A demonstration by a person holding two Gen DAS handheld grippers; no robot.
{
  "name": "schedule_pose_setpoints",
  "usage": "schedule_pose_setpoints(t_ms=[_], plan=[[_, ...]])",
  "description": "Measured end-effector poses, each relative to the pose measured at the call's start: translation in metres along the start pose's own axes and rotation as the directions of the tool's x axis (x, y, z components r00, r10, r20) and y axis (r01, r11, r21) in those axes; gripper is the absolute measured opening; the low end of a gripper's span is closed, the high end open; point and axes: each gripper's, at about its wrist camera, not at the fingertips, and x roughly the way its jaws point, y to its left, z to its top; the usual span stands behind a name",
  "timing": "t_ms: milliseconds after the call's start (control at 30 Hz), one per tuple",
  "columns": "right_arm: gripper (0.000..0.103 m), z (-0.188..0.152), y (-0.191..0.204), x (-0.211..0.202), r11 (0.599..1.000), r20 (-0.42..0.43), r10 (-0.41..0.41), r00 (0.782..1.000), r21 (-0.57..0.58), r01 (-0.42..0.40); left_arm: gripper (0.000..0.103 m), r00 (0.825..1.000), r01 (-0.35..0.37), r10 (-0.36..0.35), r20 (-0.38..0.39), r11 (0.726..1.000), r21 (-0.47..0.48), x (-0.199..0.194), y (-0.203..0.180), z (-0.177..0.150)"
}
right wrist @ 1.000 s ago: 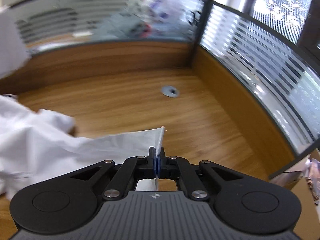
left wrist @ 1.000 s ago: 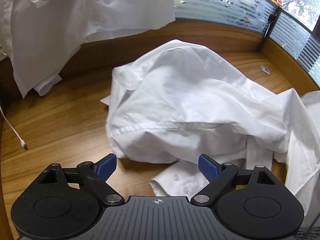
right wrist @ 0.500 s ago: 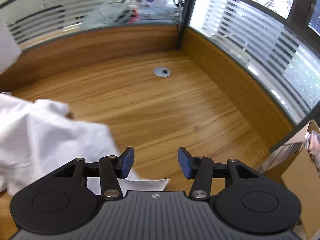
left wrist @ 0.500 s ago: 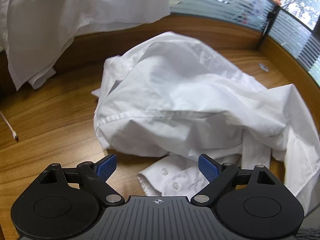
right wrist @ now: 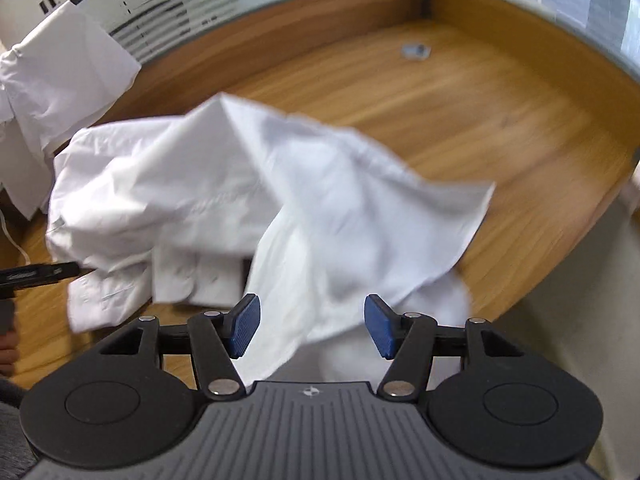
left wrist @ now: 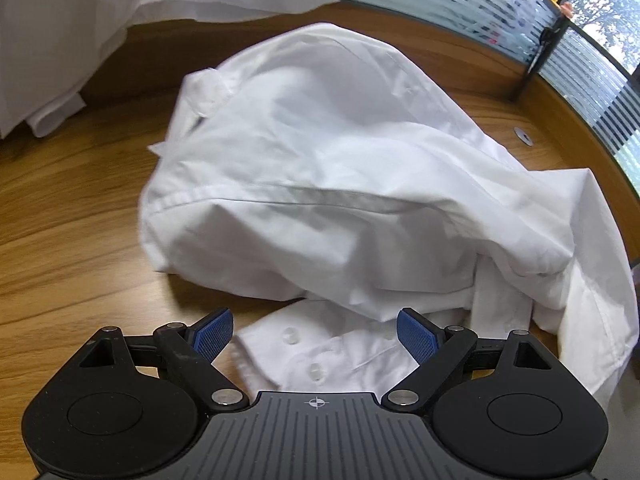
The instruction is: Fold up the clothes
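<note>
- The white shirt (left wrist: 352,184) lies in a crumpled heap near the middle of the wooden surface (left wrist: 68,216), puffed up and not yet spread flat; folding proper looks not yet begun.
- A buttoned cuff (left wrist: 304,352) pokes out from under the heap on the near side, right between the fingers of the left tongs (left wrist: 316,334), probably the easiest edge to take for pulling a sleeve free.
- The left tongs are spread wide and grasp nothing; they hover low just before the cuff.
- The right tongs (right wrist: 311,326) are likewise released, jaws apart, with a loose flap of the shirt (right wrist: 340,216) draped in front of and partly between them; whether cloth touches the pads I cannot tell, as the view is blurred.
- One corner of that flap (right wrist: 476,200) reaches toward the near rounded edge of the surface, and some cloth seems to hang over it.
- Bare wood to the far right, around a small round grommet (right wrist: 416,50), gives room to spread the shirt.
- Another white garment (left wrist: 120,20) hangs at the back left, apart from the heap.
- A wooden rim and striped glass partition (left wrist: 580,92) bound the far side.
</note>
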Motion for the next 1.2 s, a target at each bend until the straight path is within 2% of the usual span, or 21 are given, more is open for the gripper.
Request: schedule_pose_setpoints(t_ms=[167, 233, 267, 333, 367, 400, 433, 467, 567, 700, 900, 1067, 1200], plan=[[0.064, -0.019, 0.009, 0.029, 0.999, -0.048, -0.040, 0.998, -0.009, 0.039, 0.090, 0.999, 0.031, -0.029, 0.030, 0.998, -0.052, 0.013, -0.008, 0.000], [0.055, -0.018, 0.006, 0.037, 0.999, -0.061, -0.037, 0.997, -0.003, 0.037, 0.090, 0.999, 0.032, -0.030, 0.031, 0.998, -0.057, 0.019, -0.011, 0.001], [0.043, -0.016, 0.003, 0.040, 0.999, -0.061, -0.032, 0.998, 0.003, 0.032, 0.090, 0.999, 0.031, -0.029, 0.032, 0.998, -0.052, 0.022, -0.013, 0.002], [0.029, -0.009, -0.003, 0.044, 1.000, -0.067, -0.025, 0.997, 0.015, 0.026, 0.084, 0.999, 0.011, -0.010, 0.037, 0.999, -0.032, 0.027, -0.017, 0.003], [0.012, -0.005, -0.005, 0.043, 1.000, -0.064, -0.021, 0.998, 0.015, 0.022, 0.074, 0.999, 0.001, 0.000, 0.038, 1.000, -0.023, 0.030, -0.018, 0.003], [0.008, -0.002, -0.007, 0.041, 1.000, -0.058, -0.021, 0.998, 0.011, 0.021, 0.054, 1.000, -0.003, 0.003, 0.028, 1.000, -0.019, 0.033, -0.018, 0.004], [0.007, 0.003, -0.009, 0.039, 1.000, -0.049, -0.026, 0.998, 0.001, 0.026, 0.041, 1.000, -0.006, 0.007, 0.020, 1.000, -0.015, 0.036, -0.019, 0.004], [0.006, 0.007, -0.011, 0.036, 0.999, -0.039, -0.034, 0.999, -0.013, 0.034, 0.020, 1.000, -0.007, 0.007, 0.022, 1.000, -0.012, 0.035, -0.019, 0.005], [0.005, 0.027, -0.020, 0.027, 0.995, -0.010, -0.064, 0.998, -0.075, 0.064, 0.003, 0.998, -0.034, 0.033, 0.048, 0.999, 0.011, 0.029, -0.024, 0.007], [0.005, 0.068, -0.036, 0.012, 0.978, 0.044, -0.109, 0.993, -0.177, 0.115, 0.003, 0.987, -0.091, 0.085, 0.136, 0.995, 0.039, 0.000, -0.038, 0.029], [0.005, 0.158, -0.064, 0.002, 0.948, 0.130, -0.089, 0.987, -0.292, 0.124, 0.002, 0.951, -0.193, 0.182, 0.251, 0.981, 0.019, -0.035, -0.061, 0.084], [0.005, 0.240, -0.078, 0.011, 0.925, 0.188, -0.023, 0.982, -0.368, 0.092, 0.002, 0.894, -0.307, 0.302, 0.330, 0.951, -0.039, -0.051, -0.072, 0.141], [0.004, 0.303, -0.072, 0.021, 0.891, 0.225, 0.035, 0.974, -0.448, 0.072, 0.002, 0.853, -0.362, 0.364, 0.375, 0.929, -0.077, -0.057, -0.070, 0.189]])
